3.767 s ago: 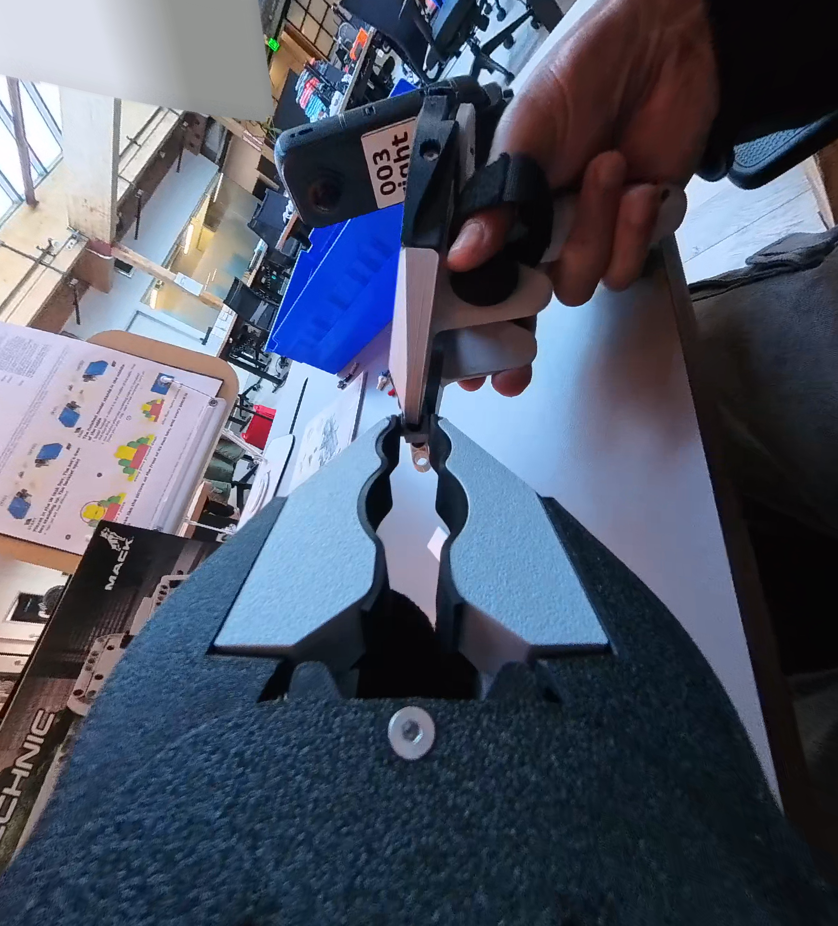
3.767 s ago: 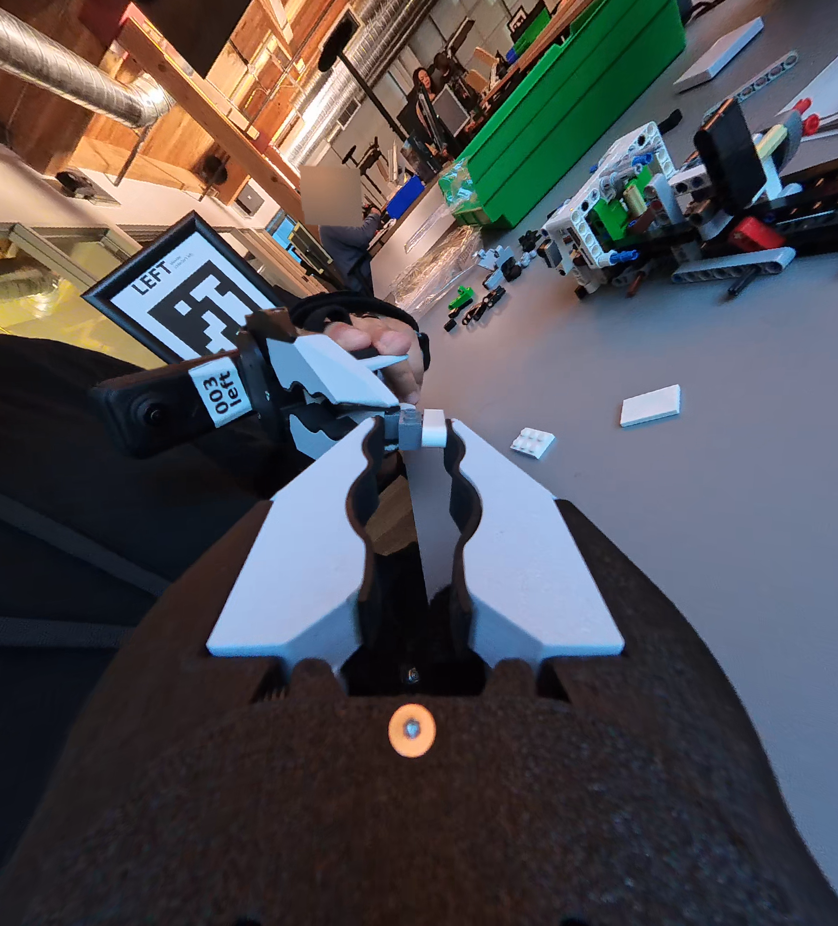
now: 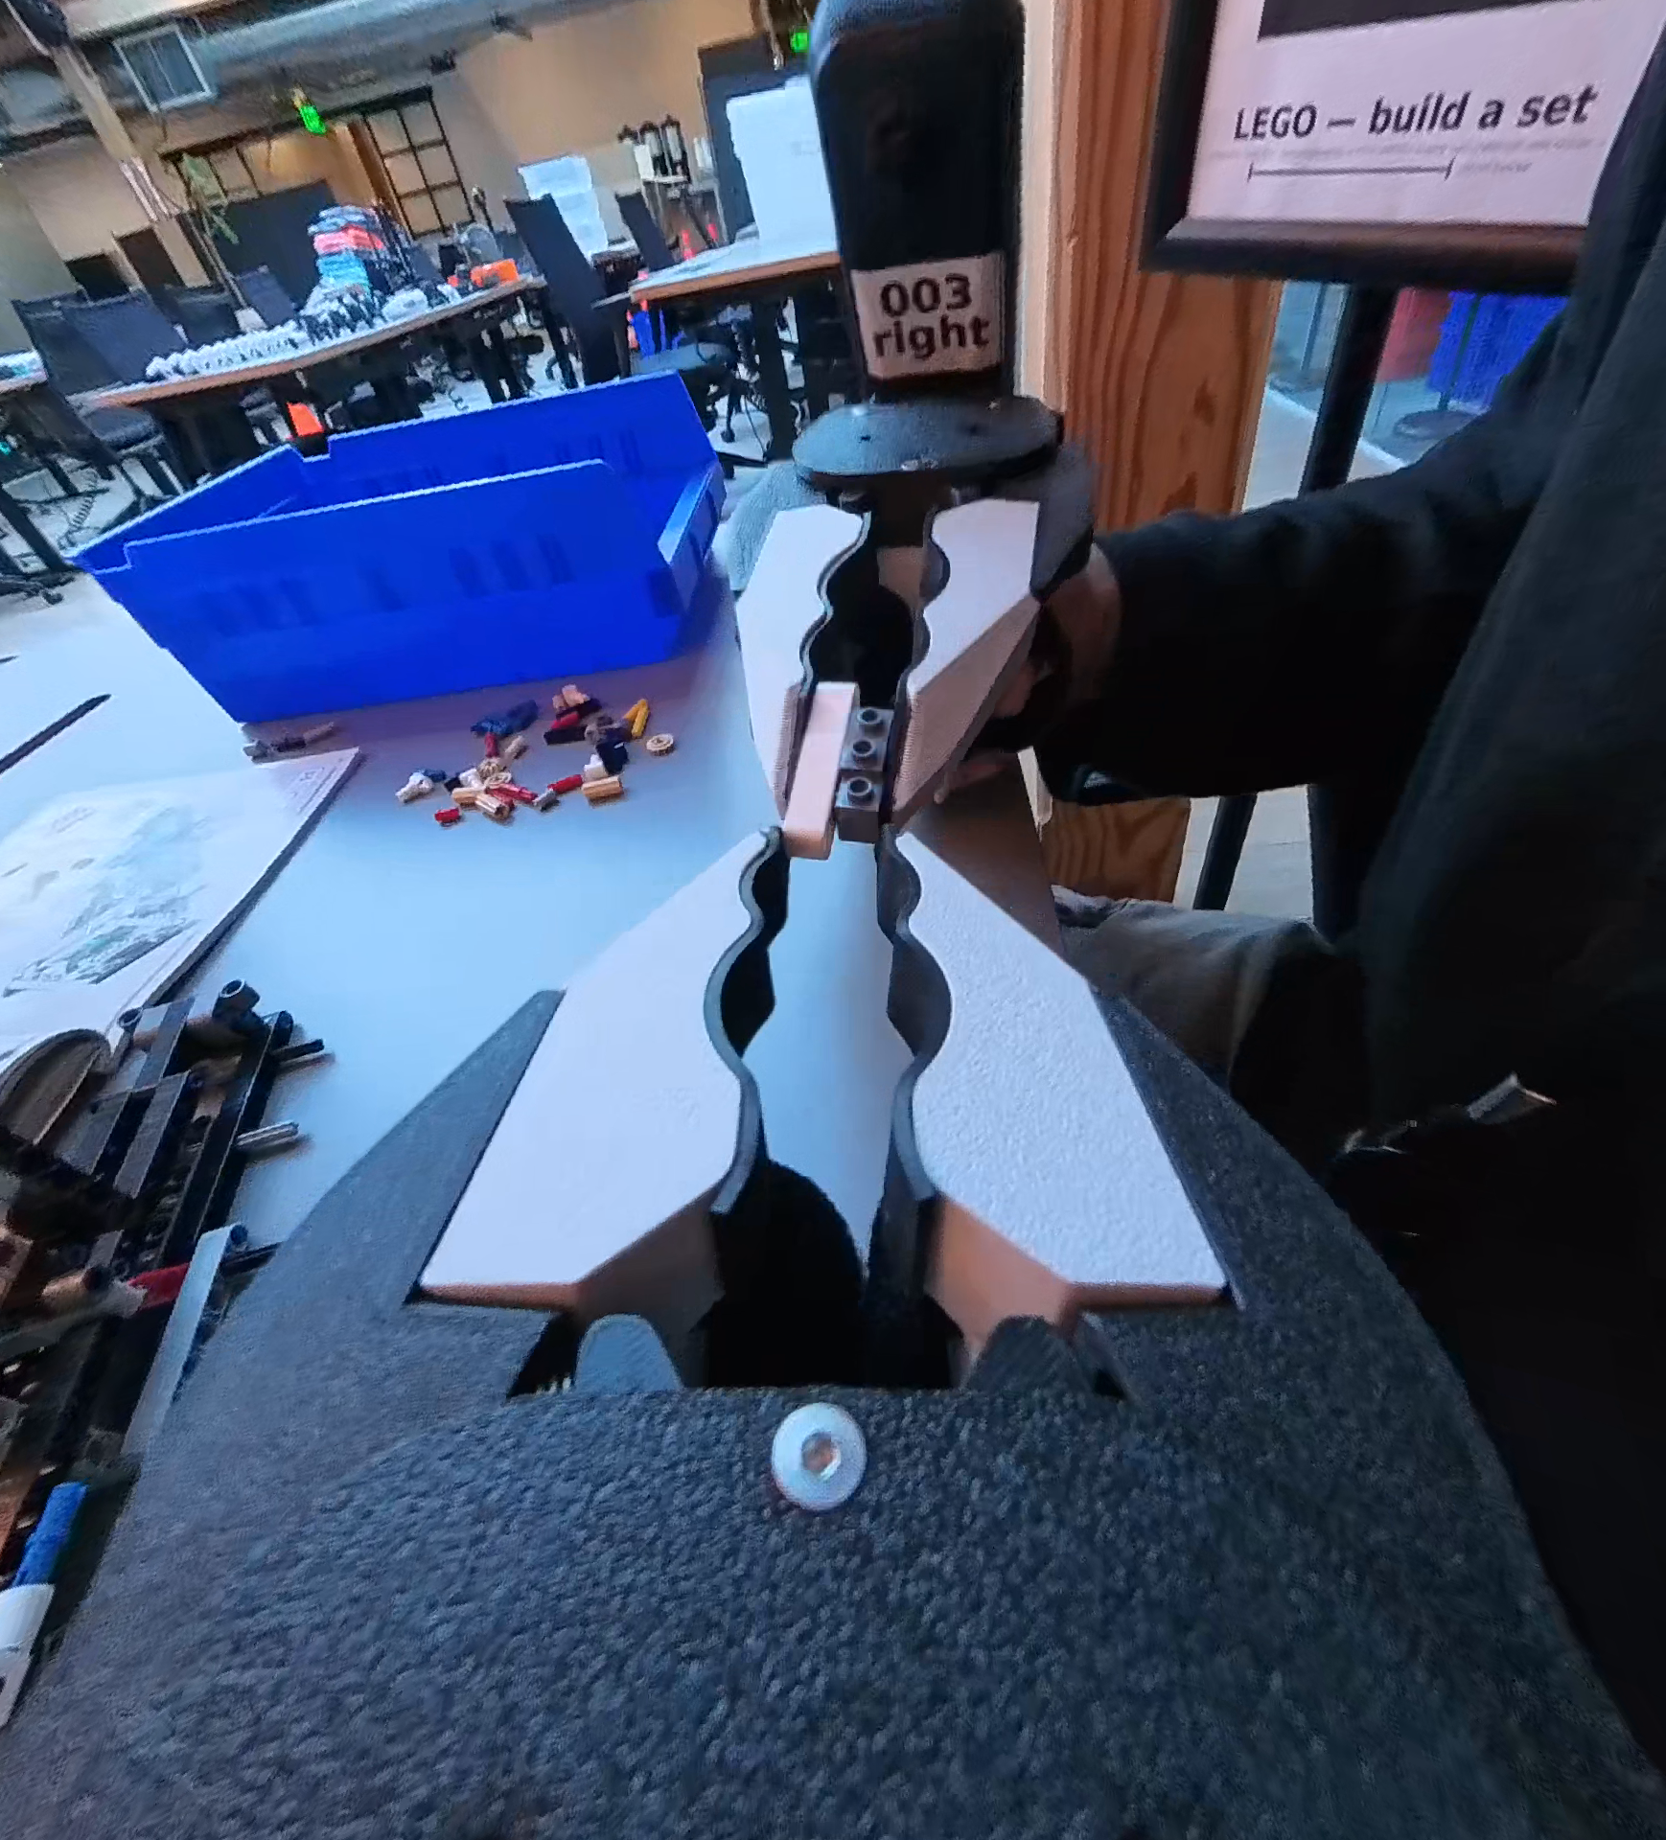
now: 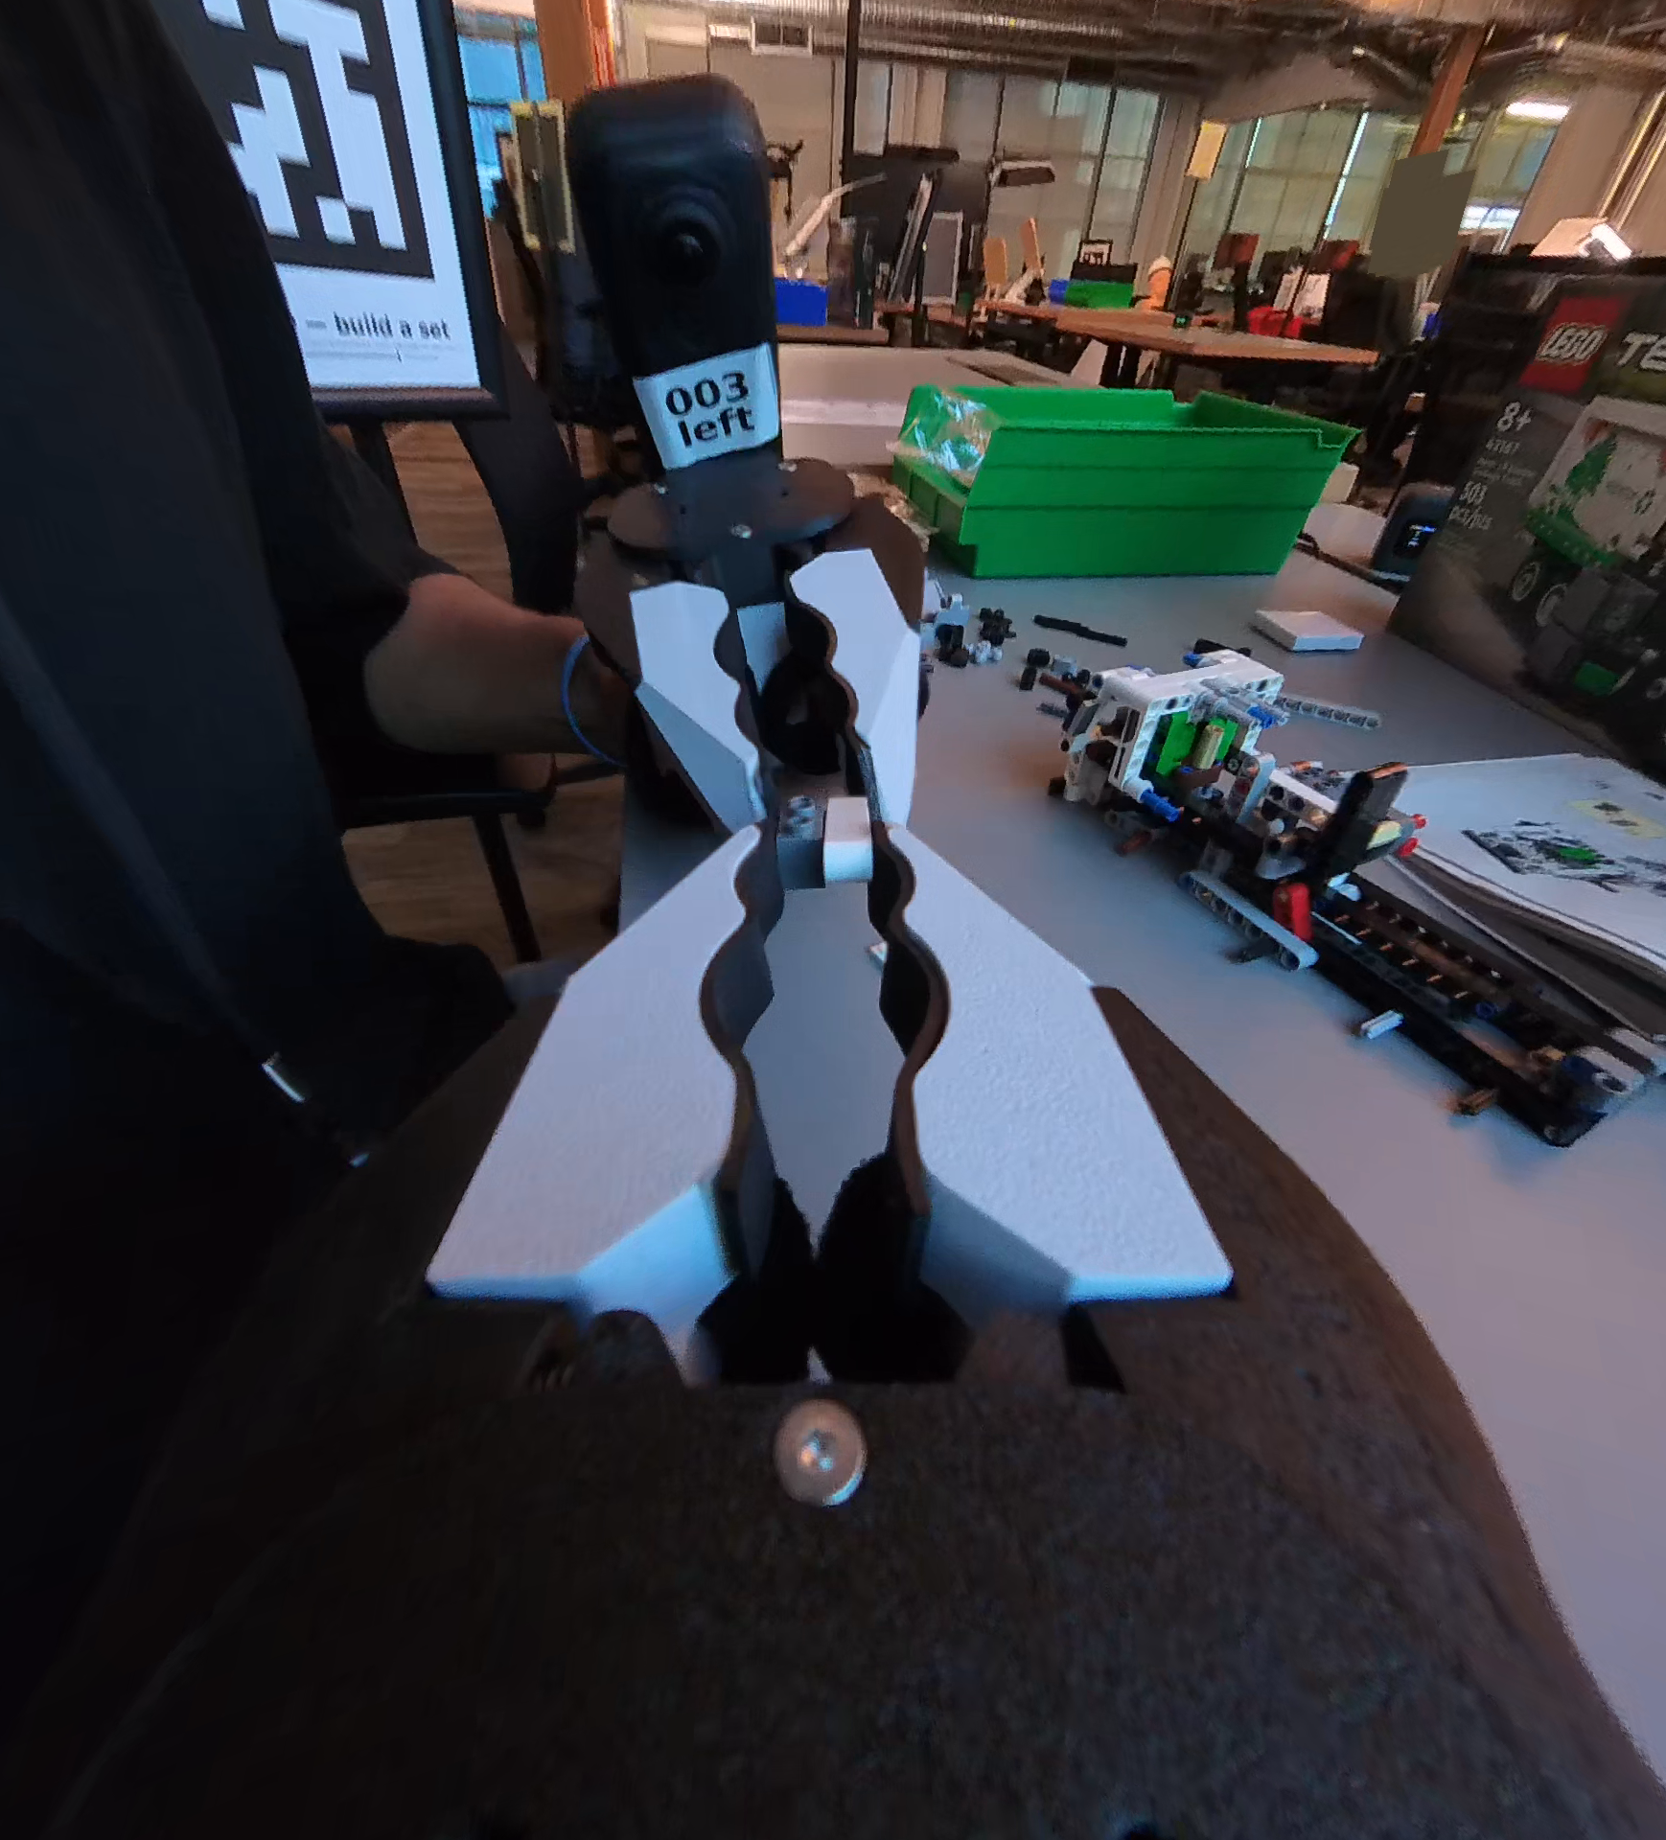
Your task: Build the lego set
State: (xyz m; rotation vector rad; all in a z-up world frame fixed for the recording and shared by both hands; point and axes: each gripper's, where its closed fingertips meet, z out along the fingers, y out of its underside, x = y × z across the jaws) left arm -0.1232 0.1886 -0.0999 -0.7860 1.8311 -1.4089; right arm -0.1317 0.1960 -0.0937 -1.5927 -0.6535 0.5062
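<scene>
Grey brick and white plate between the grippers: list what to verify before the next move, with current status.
1. Grey brick and white plate touching side by side: ok.
2. Right gripper clamped across both pieces: ok.
3. Left gripper fingertips flank the pair's end; firm grip: cannot tell.
4. Pieces fully seated together: cannot tell.
5. Partly built truck model on the table, ready to receive them: ok.

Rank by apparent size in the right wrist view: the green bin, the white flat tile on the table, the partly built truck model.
1. green bin and partly built truck model: both span a similar stretch of the picture, and the model lies nearer the camera, so I won't rank them.
2. white flat tile: clearly smallest.
</scene>
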